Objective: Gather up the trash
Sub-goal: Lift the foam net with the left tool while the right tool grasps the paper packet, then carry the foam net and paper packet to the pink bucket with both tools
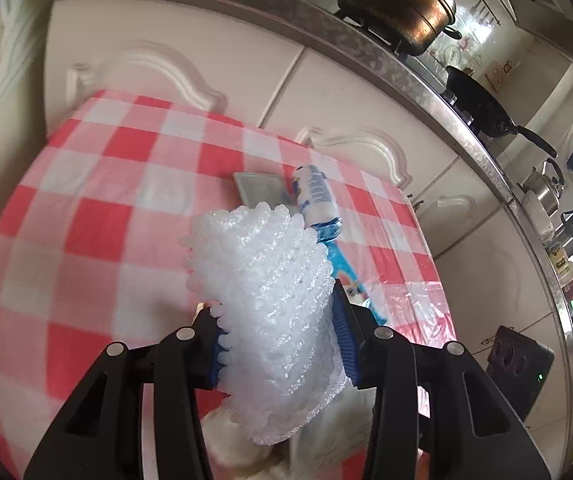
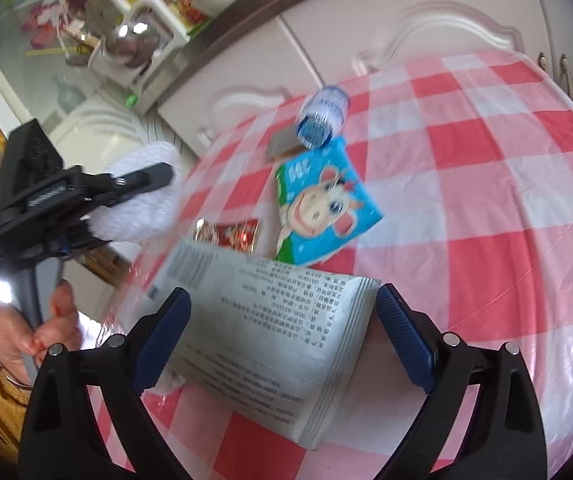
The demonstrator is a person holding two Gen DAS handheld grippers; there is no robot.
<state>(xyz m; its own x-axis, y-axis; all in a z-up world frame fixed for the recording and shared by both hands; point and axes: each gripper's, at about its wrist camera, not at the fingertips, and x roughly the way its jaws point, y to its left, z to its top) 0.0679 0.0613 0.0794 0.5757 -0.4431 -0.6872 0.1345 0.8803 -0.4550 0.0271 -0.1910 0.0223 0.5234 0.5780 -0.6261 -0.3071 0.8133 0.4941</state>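
My left gripper (image 1: 278, 344) is shut on a white foam net sleeve (image 1: 270, 300) and holds it above the red-checked tablecloth (image 1: 86, 220); both show at the left of the right wrist view (image 2: 138, 196). My right gripper (image 2: 282, 340) is open, its blue pads either side of a grey printed packet (image 2: 270, 336) lying on the cloth. Beyond lie a blue cartoon-cow pouch (image 2: 322, 204), a small red wrapper (image 2: 234, 234), a plastic bottle (image 2: 324, 116) on its side and a flat grey piece (image 2: 282, 144). The bottle (image 1: 314, 196) and pouch (image 1: 346, 276) show behind the foam.
White cabinet doors (image 1: 206, 48) and a steel counter edge (image 1: 366, 56) stand behind the table, with pots (image 1: 402, 4) and a pan (image 1: 482, 104) on top. A dish rack (image 2: 134, 40) sits on the counter. A person's hand (image 2: 34, 328) holds the left gripper.
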